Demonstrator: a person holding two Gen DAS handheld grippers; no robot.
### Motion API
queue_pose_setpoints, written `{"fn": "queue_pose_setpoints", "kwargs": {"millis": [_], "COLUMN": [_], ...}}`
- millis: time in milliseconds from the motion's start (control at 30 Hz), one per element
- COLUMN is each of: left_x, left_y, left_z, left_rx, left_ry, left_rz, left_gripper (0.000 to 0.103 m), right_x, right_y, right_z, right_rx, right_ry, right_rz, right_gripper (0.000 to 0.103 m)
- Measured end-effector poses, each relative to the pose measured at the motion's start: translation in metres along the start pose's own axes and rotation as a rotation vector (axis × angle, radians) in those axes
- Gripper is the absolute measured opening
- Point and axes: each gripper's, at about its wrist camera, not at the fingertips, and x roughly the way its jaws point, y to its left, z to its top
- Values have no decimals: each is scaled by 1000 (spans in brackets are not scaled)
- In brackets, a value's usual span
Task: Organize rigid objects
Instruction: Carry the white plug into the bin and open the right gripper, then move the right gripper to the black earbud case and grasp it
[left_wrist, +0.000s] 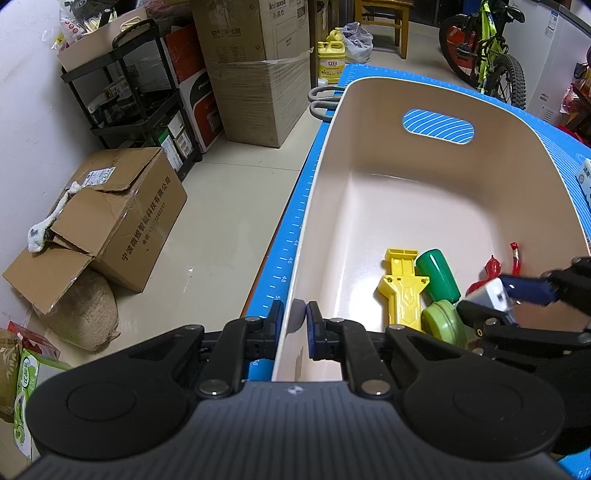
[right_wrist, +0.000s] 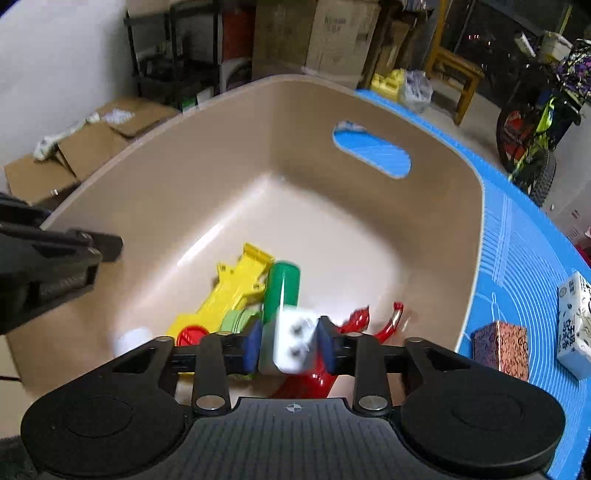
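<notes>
A beige plastic bin (left_wrist: 369, 155) (right_wrist: 207, 162) stands on a blue mat (left_wrist: 291, 236) (right_wrist: 517, 258). My left gripper (left_wrist: 294, 320) is shut on the bin's near left wall. My right gripper (right_wrist: 287, 341) (left_wrist: 517, 295) is shut on a small white block (right_wrist: 293, 341) (left_wrist: 493, 295) and holds it over the bin's near end. In the bin lie a yellow toy (left_wrist: 402, 288) (right_wrist: 229, 291), a green cylinder (left_wrist: 439, 275) (right_wrist: 282, 286), a light green round piece (left_wrist: 443, 325) (right_wrist: 238, 319) and a red toy (left_wrist: 491, 269) (right_wrist: 358, 319).
On the mat right of the bin stand a dark patterned box (right_wrist: 500, 349) and a white tissue pack (right_wrist: 576, 325) (left_wrist: 585, 181). Grey scissor handles (left_wrist: 323, 99) lie beyond the bin's far left corner. Cardboard boxes (left_wrist: 122, 218), a black shelf cart (left_wrist: 136, 103) and a bicycle (left_wrist: 487, 51) stand on the floor.
</notes>
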Motion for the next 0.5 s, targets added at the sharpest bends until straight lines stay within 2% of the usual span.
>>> {"fn": "queue_pose_setpoints", "kwargs": {"millis": [200, 333, 500], "left_x": [0, 0, 0], "left_y": [-2, -2, -2], "left_z": [1, 1, 1], "left_rx": [0, 0, 0], "left_ry": [0, 0, 0], "left_rz": [0, 1, 1], "left_gripper": [15, 15, 15], "right_x": [-34, -57, -81], "right_y": [-12, -35, -69], "right_z": [-2, -5, -12], "right_rx": [16, 66, 136], "right_ry": [-149, -225, -269], "right_rz": [23, 30, 10], "right_gripper": [69, 69, 70]}}
